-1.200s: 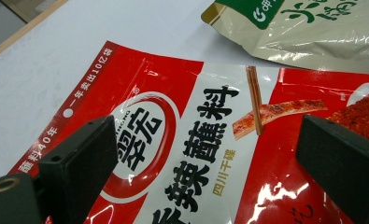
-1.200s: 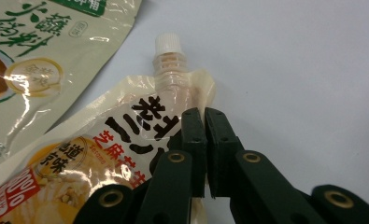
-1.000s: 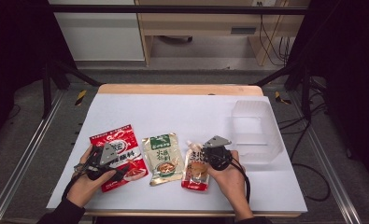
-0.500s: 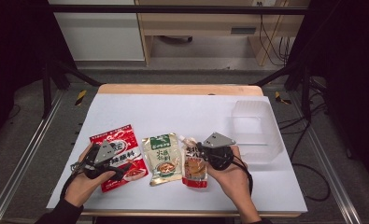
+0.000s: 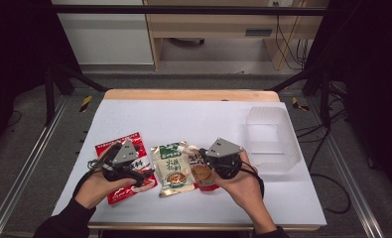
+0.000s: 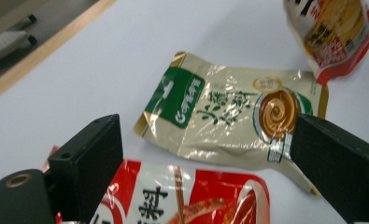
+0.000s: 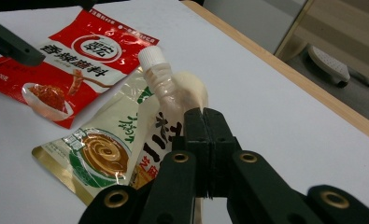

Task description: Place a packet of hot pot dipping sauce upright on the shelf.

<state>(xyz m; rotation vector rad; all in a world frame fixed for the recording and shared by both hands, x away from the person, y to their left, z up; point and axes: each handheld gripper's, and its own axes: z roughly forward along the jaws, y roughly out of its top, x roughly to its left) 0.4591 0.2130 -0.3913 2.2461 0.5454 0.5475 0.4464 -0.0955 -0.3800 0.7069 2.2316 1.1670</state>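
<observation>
- My right tongs (image 7: 205, 123) pinch the spout pouch (image 7: 173, 109) tight, hiding its label.
- My left tongs (image 6: 205, 158) gape wide over the red packet (image 6: 182, 196), cut off below.

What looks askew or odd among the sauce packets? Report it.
The spouted pouch is lifted at its top edge, pinched in the shut right gripper, and overlaps the green-labelled packet. The red packet lies flat under the open left gripper. Nothing looks spilled or torn.
</observation>
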